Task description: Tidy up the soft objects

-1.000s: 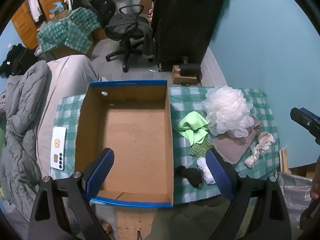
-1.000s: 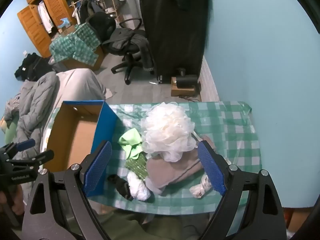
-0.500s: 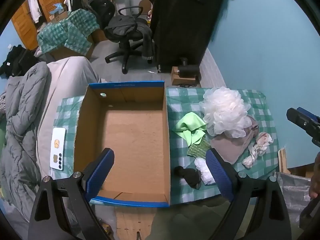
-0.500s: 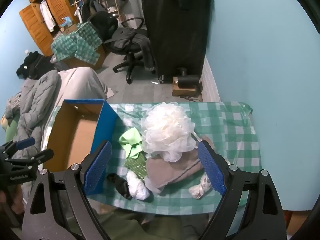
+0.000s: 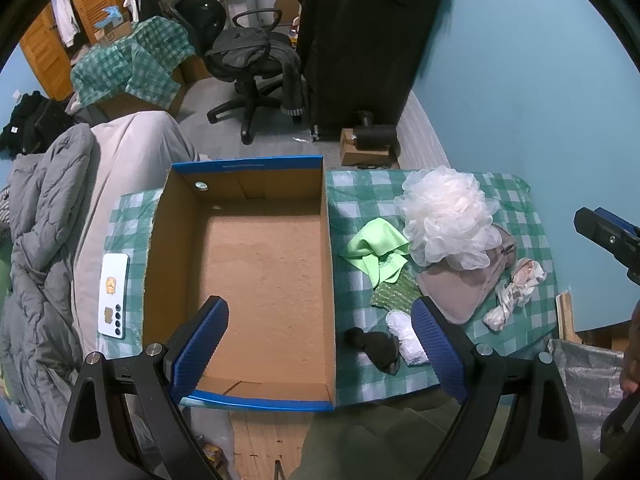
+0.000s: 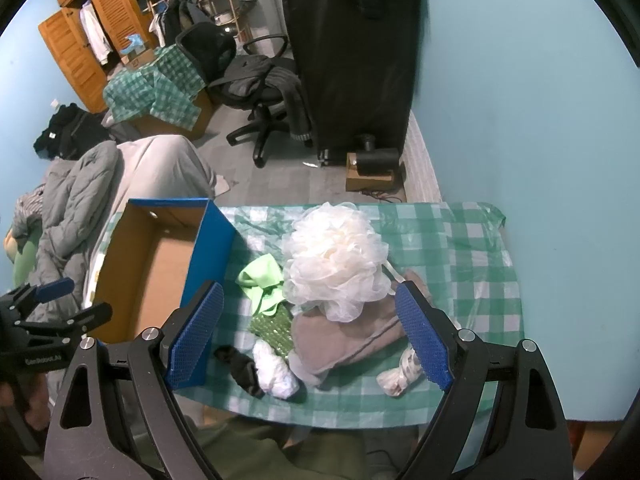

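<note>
A small table covered in a green-and-white checked cloth (image 5: 520, 196) holds an open cardboard box (image 5: 256, 276) with blue outer walls, nothing inside it. Beside the box, all still on the cloth, lies a cluster of soft things: a white mesh bath pouf (image 6: 336, 260) resting on a taupe fabric piece (image 6: 344, 340), a light green cloth (image 5: 376, 252), a sparkly green scrap (image 6: 272, 328), a black sock-like piece (image 5: 376, 346), a white bundle (image 6: 276, 368) and a crumpled patterned cloth (image 5: 516, 292). They seem gathered there ready to go into the box. The left gripper (image 5: 320, 348) hangs above the box, jaws spread wide and holding nothing; the right gripper (image 6: 310, 336) hangs above the pile, equally wide and bare. A white phone (image 5: 113, 294) lies left of the box. Print on the box rim and on the left gripper's body is too small to read
</note>
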`<state>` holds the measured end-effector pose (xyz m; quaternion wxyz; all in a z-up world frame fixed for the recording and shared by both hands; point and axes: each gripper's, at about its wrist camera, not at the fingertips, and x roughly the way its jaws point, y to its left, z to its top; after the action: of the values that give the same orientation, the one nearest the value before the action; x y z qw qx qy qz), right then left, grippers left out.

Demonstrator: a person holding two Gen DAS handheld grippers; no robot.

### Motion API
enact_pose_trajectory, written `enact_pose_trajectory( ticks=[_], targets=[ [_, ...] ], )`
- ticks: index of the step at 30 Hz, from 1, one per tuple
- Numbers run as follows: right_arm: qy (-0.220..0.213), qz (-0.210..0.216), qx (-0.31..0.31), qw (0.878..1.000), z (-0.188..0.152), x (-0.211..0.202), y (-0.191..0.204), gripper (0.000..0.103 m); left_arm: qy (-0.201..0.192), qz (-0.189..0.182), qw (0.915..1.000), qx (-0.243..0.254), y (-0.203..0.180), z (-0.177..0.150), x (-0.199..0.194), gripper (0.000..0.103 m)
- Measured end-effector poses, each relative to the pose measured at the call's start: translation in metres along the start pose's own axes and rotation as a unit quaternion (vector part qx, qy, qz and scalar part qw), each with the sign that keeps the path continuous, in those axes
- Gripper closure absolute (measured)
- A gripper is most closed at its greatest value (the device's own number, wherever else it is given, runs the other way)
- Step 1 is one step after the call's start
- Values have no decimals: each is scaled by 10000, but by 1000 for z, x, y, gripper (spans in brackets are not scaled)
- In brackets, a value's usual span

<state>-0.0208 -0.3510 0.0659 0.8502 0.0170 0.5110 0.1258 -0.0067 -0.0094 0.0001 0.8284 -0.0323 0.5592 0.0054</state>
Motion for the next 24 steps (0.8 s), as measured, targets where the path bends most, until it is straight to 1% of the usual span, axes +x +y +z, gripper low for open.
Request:
enact_pose_trajectory(
  ticks=[9, 10, 24],
  targets=[
    [-4, 28, -5, 10000, 0, 0, -1, 16, 26, -7, 10000, -12, -1, -1, 1, 9],
    [-8, 41, -7, 10000, -1, 4, 4, 16, 28, -10, 10000, -18, -1, -2, 1, 9],
    [11, -8, -17, 10000, 2, 3, 4, 16, 25, 1, 10000, -18, -1, -2, 3, 9]
  ],
)
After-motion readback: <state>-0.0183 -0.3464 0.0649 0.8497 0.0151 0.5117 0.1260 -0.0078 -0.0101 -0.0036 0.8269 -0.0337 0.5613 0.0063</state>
